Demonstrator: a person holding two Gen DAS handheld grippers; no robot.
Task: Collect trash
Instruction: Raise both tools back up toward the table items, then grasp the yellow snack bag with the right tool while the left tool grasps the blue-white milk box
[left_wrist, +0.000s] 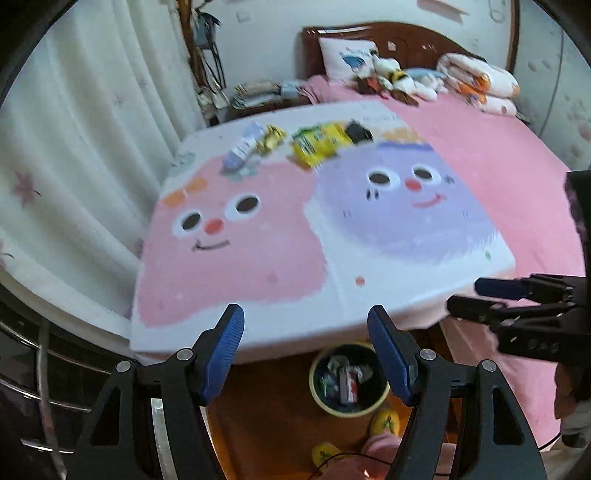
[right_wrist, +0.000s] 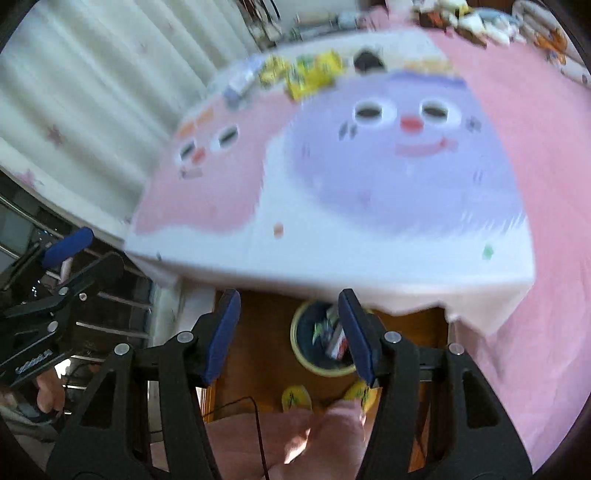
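Trash is seen in two places. At the far edge of the table (left_wrist: 258, 266), which is covered by a cloth printed with a pink face and a purple face, a small cluster of litter is laid out: a pale tube (left_wrist: 242, 147) lying on its side, a crumpled yellow wrapper (left_wrist: 271, 138) just beside it, a larger yellow and green packet (left_wrist: 319, 144) to the right of that, and a small black item (left_wrist: 358, 132) touching the packet's right end. The same cluster is seen, blurred, in the right wrist view, where only the yellow packet (right_wrist: 314, 72) and the black item (right_wrist: 365, 60) can be told apart. Below the near edge of the table, a round bin (left_wrist: 314, 384) with a pale yellow rim is set on the wooden floor. Several wrappers and a red and white carton are held inside it. The bin (right_wrist: 295, 343) is partly hidden by a finger in the right wrist view.

The left gripper (left_wrist: 306, 354) is held above the floor, just in front of the table's near edge, with its blue pads spread wide and nothing between them. The right gripper (right_wrist: 288, 332) is held beside it at a similar height, over the bin, its jaws likewise set wide apart and empty. Each gripper is seen at the edge of the other's view: the right gripper (left_wrist: 480, 299) juts in from the right, the left gripper (right_wrist: 77, 254) from the left.

Yellow slippers (left_wrist: 384, 422) and pink trouser legs are seen on the floor near the bin.
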